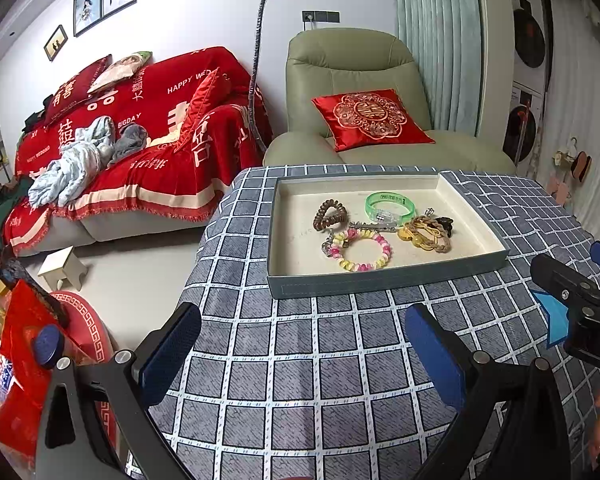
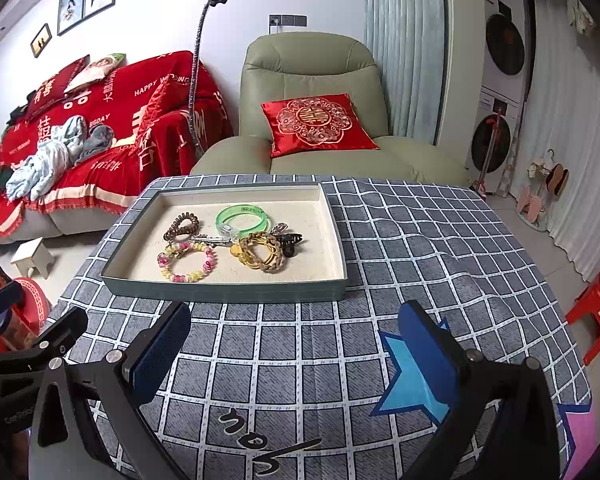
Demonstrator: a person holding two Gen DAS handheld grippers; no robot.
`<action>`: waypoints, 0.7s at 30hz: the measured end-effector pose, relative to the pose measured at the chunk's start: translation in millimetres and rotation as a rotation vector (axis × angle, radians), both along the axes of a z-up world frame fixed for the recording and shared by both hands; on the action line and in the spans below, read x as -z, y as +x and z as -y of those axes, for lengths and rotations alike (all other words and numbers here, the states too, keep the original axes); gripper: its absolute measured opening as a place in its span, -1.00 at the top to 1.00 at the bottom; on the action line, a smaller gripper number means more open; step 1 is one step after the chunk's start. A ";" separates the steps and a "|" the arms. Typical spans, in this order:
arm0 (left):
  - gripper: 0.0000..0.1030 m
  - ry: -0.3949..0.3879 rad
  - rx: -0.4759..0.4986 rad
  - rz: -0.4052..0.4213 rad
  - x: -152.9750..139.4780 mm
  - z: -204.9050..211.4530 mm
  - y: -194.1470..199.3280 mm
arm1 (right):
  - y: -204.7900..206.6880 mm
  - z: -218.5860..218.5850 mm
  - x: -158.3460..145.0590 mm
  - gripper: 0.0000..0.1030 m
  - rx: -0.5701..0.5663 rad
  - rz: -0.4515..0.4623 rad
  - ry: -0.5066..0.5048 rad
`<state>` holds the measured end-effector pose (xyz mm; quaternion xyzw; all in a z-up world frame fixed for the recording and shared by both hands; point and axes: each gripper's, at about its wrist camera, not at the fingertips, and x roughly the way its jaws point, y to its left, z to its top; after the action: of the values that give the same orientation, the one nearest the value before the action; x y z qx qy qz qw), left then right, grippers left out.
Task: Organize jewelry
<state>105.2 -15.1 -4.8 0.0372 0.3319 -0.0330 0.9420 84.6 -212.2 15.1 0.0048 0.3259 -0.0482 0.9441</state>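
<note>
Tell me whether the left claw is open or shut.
Open. In the left wrist view the left claw has its two blue pads spread wide, with only checked tablecloth between them and nothing held.

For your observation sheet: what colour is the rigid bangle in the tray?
Translucent green bangle, lying in the tray; clearest in the right wrist view.
</note>
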 end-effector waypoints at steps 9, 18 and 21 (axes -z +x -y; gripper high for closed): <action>-1.00 -0.001 -0.001 -0.004 0.7 -0.2 -0.2 | 1.1 -2.6 0.0 -1.00 0.000 0.002 0.003; -1.00 -0.001 -0.001 -0.002 0.9 -0.6 0.2 | 1.3 -2.5 0.5 -1.00 -0.002 0.002 0.004; -1.00 0.000 -0.002 -0.004 1.0 -0.5 0.3 | 1.2 -2.3 0.7 -1.00 -0.002 0.001 0.004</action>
<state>105.5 -14.6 -5.8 0.0369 0.3336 -0.0324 0.9414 85.8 -209.9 14.4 0.0063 0.3258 -0.0467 0.9443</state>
